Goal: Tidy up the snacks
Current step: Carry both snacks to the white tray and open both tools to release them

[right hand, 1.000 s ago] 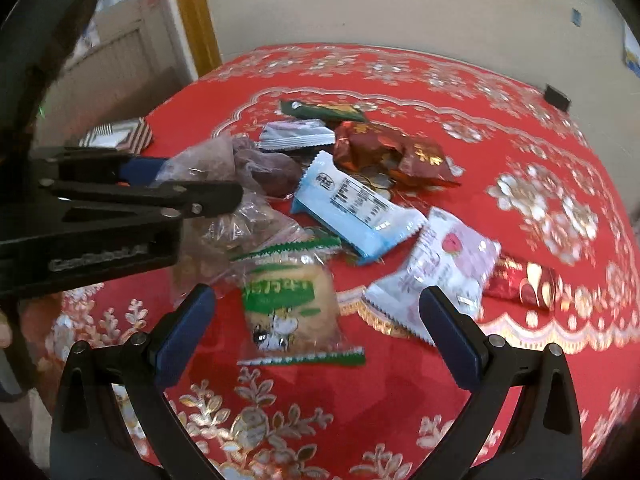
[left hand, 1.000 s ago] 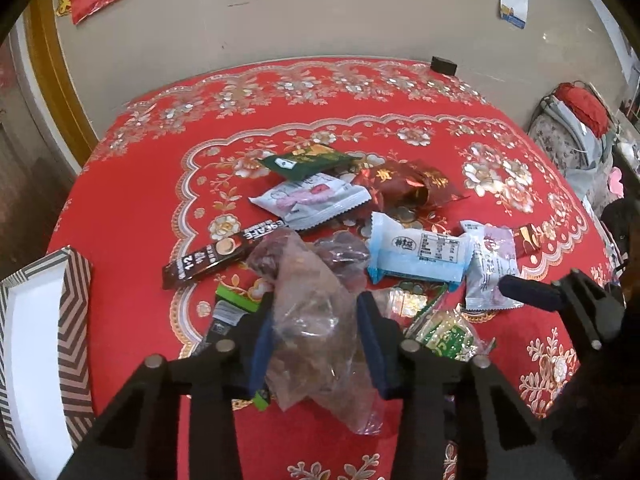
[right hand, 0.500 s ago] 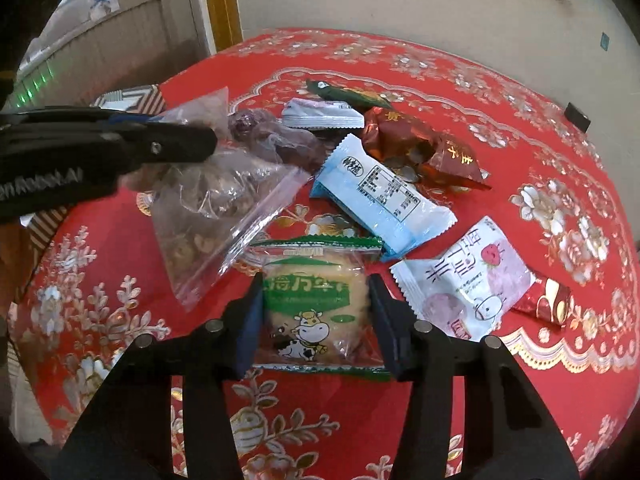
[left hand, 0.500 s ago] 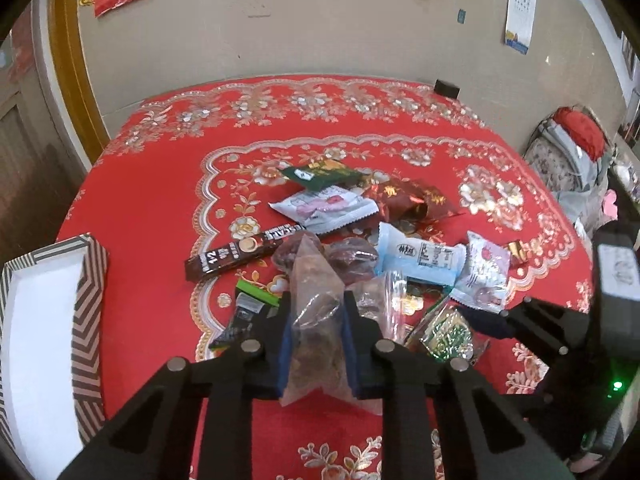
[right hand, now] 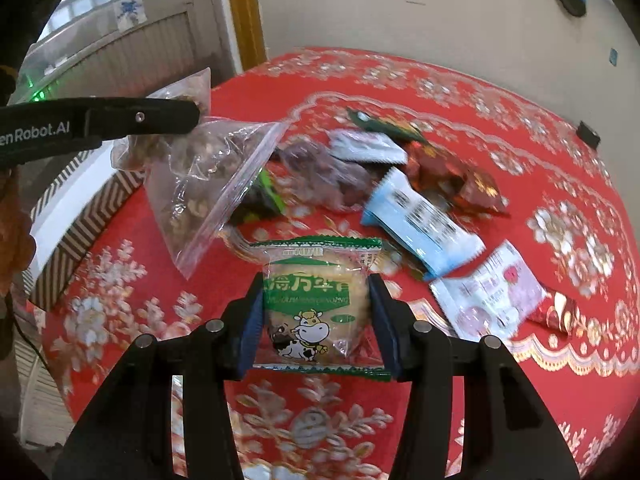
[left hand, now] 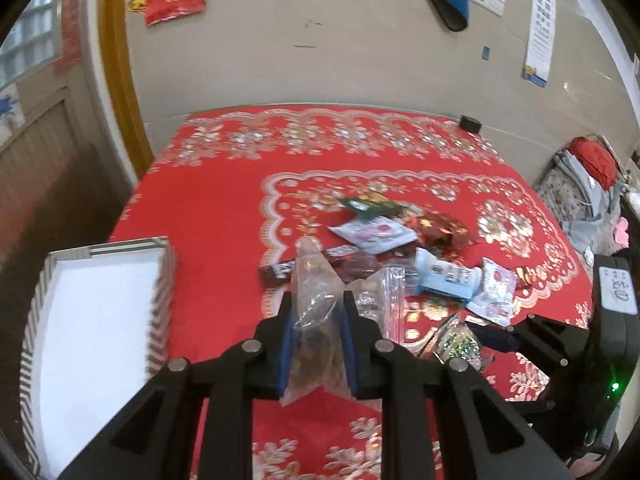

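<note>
My left gripper [left hand: 316,312] is shut on a clear bag of brown nuts [left hand: 316,320], lifted off the red tablecloth; the same nut bag [right hand: 200,184] hangs from the left gripper's fingers [right hand: 140,120] in the right wrist view. My right gripper [right hand: 316,292] is shut on a green-and-white cow-print biscuit packet [right hand: 316,300], raised slightly above the cloth. A white box with striped sides [left hand: 92,344] sits at the table's left edge. Loose snacks lie in a heap: a light-blue packet [right hand: 420,224], a pink-and-white packet [right hand: 492,292], a dark red foil pack [right hand: 448,176].
Also in the heap are a chocolate bar [left hand: 280,270], a green packet [left hand: 368,204] and a white packet [left hand: 376,232]. The red tablecloth [left hand: 224,216] stretches bare toward the wall. A small black item [left hand: 470,123] sits at the far edge. The striped box [right hand: 76,216] lies left of the snacks.
Both grippers closed on their snacks: the left on the nut bag, the right on the cow biscuit packet. Both then lifted, the left carrying the bag up and toward the box side.
</note>
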A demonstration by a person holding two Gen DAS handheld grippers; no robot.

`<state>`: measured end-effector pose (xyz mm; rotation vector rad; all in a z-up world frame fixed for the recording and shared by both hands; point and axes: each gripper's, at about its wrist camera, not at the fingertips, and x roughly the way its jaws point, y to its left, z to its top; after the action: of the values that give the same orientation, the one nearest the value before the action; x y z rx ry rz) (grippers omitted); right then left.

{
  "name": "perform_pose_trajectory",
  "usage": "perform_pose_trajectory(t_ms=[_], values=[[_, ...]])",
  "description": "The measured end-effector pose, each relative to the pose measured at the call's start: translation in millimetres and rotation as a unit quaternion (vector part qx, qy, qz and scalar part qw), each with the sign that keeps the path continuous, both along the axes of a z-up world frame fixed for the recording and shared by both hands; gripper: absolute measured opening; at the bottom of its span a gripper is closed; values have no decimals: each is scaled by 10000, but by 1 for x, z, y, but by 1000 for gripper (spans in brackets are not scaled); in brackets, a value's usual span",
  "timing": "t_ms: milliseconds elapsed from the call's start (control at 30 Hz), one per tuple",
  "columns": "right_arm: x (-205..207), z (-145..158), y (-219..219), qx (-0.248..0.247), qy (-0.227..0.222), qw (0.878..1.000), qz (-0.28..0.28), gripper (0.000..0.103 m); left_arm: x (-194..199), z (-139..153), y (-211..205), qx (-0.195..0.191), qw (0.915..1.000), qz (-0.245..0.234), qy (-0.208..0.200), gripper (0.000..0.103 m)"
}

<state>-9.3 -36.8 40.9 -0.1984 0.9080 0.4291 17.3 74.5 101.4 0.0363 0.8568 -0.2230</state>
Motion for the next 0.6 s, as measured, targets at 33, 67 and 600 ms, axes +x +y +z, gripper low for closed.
perform_pose_trajectory(t_ms=[33, 67, 600], values=[[0, 1, 5, -3, -16, 10000, 45, 48, -1, 2, 5, 19, 10000, 56, -13, 23], [-1, 3, 11, -2, -38, 9999, 100, 48, -2, 3, 11, 36, 9999, 107, -21, 23], [23, 18, 128, 143, -115, 9934, 1130, 48, 4, 7, 132, 311, 9917, 1246, 45, 23]])
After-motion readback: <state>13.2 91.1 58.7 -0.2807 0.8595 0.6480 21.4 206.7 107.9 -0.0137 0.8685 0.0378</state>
